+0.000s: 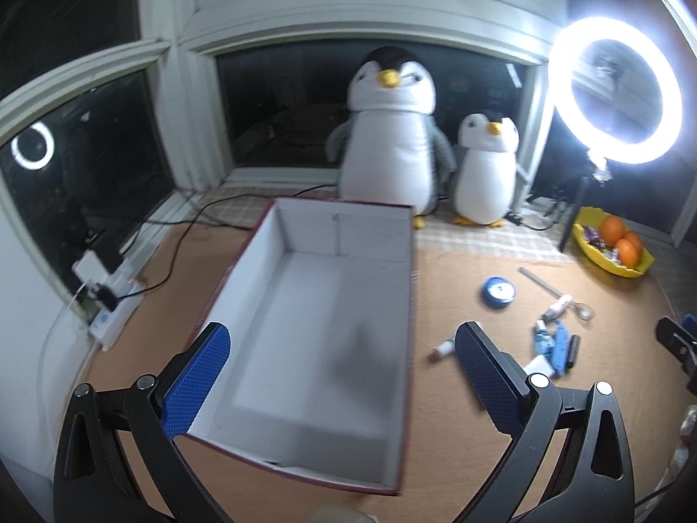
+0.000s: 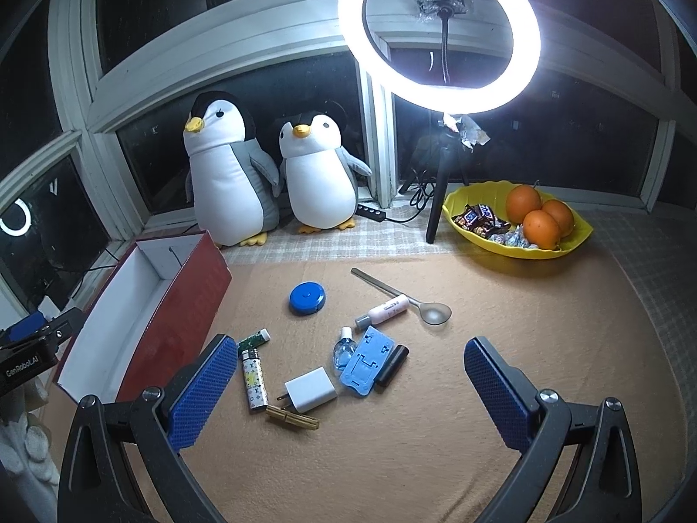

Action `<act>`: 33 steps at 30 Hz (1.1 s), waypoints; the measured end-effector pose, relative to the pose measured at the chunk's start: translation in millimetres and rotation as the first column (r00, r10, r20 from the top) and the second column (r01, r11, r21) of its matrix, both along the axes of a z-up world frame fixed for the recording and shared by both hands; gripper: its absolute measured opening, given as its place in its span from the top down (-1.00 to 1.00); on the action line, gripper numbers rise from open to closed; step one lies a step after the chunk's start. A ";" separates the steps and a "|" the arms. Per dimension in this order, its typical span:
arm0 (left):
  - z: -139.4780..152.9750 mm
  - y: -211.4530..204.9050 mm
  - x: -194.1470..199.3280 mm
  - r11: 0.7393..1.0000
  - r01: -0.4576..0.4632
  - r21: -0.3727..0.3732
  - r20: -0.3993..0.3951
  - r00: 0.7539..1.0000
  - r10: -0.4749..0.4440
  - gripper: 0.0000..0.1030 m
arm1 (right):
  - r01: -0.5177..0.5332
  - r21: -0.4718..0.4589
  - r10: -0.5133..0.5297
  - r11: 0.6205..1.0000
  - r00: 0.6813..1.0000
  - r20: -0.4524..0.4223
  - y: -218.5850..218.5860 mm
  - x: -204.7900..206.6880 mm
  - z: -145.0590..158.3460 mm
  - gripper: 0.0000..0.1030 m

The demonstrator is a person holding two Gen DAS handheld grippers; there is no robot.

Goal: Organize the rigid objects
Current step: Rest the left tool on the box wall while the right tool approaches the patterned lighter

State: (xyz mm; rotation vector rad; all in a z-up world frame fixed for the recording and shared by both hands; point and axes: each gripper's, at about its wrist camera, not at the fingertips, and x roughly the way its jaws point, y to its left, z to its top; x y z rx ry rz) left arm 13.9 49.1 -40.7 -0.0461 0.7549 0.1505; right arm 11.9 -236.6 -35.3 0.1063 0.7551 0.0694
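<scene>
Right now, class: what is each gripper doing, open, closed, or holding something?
Left gripper: open, holding nothing, above the box.
Right gripper: open, holding nothing.

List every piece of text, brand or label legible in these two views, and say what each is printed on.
"GenRobot.AI": white print on the black body of the left gripper, at the edge of the right wrist view.
Patterned lighter: repeated monogram marks, too small to read.
Pink tube: a line of small print, unreadable.
Candy wrappers in the yellow bowl: lettering blurred.
Red box: faint side print, unreadable.
The left wrist view has nothing legible.
</scene>
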 end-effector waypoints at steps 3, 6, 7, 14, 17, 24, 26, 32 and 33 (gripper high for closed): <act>-5.2 16.9 -0.2 0.999 -0.039 0.017 -0.013 0.999 0.039 -0.99 | -0.018 0.008 0.018 1.000 1.000 -0.009 3.3 3.4 -2.9 -1.00; -10.0 35.6 -2.6 0.996 -0.085 0.030 -0.025 0.996 0.086 -0.99 | -0.040 0.007 0.040 0.999 0.999 -0.016 9.0 7.6 -5.5 -1.00; -11.6 42.9 -3.3 0.994 -0.101 0.029 -0.030 0.994 0.102 -0.99 | -0.046 0.006 0.046 0.999 0.999 -0.018 10.9 8.6 -6.4 -1.00; -25.3 78.4 -8.9 0.982 -0.185 0.037 -0.080 0.979 0.187 -0.90 | -0.111 -0.003 0.111 0.994 0.993 -0.044 28.2 18.4 -14.9 -1.00; -32.7 93.5 -9.7 0.977 -0.212 0.025 -0.102 0.972 0.214 -0.88 | -0.145 -0.010 0.144 0.989 0.988 -0.060 38.0 23.1 -19.7 -0.98; -51.2 122.1 -6.1 0.962 -0.271 0.008 -0.156 0.950 0.269 -0.67 | -0.211 -0.019 0.208 0.977 0.972 -0.106 60.7 32.5 -35.5 -0.95; -55.6 125.6 -3.4 0.961 -0.277 0.019 -0.168 0.946 0.276 -0.59 | -0.221 -0.019 0.217 0.975 0.969 -0.118 65.2 34.5 -40.2 -0.95; -70.8 128.6 3.8 0.962 -0.270 0.026 -0.204 0.941 0.270 -0.29 | -0.235 -0.018 0.229 0.972 0.961 -0.157 71.2 41.4 -55.0 -0.94; -72.5 128.8 4.3 0.963 -0.269 0.024 -0.208 0.941 0.268 -0.27 | -0.235 -0.020 0.229 0.972 0.960 -0.164 71.4 43.2 -57.0 -0.94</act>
